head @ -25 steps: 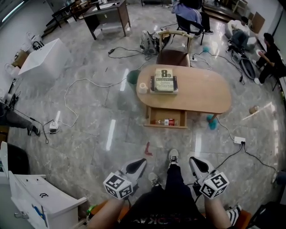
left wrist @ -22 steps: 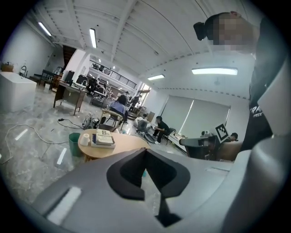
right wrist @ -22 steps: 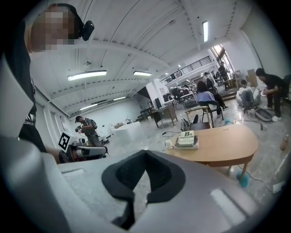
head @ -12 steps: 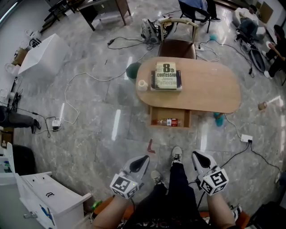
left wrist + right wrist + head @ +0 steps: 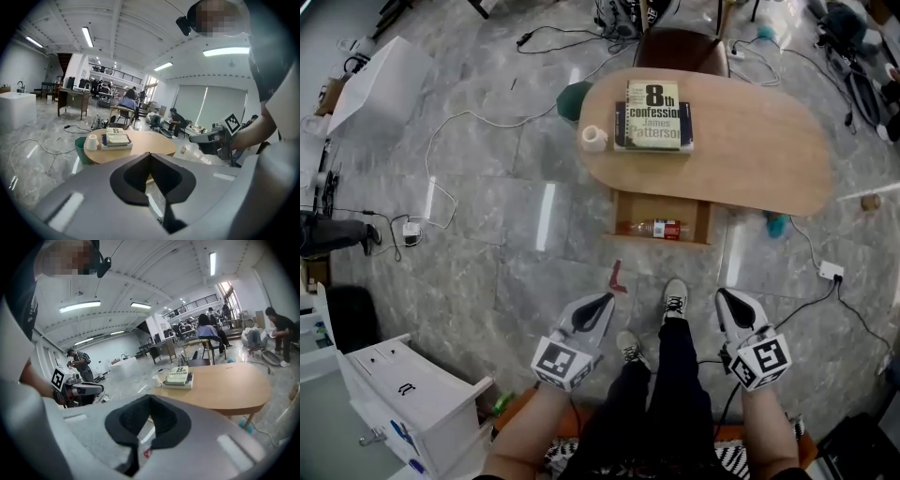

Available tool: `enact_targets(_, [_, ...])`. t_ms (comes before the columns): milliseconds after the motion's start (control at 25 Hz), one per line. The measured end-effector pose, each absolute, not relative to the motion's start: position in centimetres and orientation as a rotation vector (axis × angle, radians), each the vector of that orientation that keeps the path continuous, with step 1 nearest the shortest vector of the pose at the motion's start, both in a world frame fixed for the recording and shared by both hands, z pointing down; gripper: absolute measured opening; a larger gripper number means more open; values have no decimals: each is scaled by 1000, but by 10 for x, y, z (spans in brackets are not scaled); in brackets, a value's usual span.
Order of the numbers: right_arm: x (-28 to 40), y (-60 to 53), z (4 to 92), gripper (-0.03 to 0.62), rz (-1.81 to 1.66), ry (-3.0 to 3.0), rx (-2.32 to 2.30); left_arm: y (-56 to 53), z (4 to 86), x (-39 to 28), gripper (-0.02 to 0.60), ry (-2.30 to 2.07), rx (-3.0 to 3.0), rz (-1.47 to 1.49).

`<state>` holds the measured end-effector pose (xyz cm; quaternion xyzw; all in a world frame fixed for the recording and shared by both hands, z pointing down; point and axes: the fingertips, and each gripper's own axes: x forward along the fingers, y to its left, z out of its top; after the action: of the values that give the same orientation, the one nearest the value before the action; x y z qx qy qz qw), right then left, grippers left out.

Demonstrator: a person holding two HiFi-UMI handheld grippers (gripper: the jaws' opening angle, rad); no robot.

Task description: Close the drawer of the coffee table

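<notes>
While we stand well short of the oval light-wood counter [image 5: 750, 159], its shallow wooden drawer [image 5: 686, 210] juts open from the counter's near edge, a clear plastic bottle [image 5: 659, 228] lying inside. Our left hand-held gripper [image 5: 600, 303] and right hand-held gripper [image 5: 727, 299] hang apart from the counter, jaws pressed together, holding nothing.

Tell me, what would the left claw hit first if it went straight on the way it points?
Probably the open drawer under the table. The left claw tilts slightly down, though, so it may reach the floor short of it; depth is unclear.
</notes>
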<state>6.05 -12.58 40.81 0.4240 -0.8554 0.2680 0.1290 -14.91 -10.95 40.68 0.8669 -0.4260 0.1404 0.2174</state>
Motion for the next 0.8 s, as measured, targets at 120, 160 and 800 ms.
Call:
enact_targets(120, [63, -137, 437, 0, 775, -2474, 1226, -122, 437, -150, -2, -1200, 2385, 403])
enact_targets(160, [64, -140, 447, 0, 774, -2470, 1221, -125, 446, -151, -2, -1210, 2375, 400])
enact_targets(800, [64, -154, 615, 0, 772, -2443, 1208, -146, 626, -174, -2, -1306, 2329, 371])
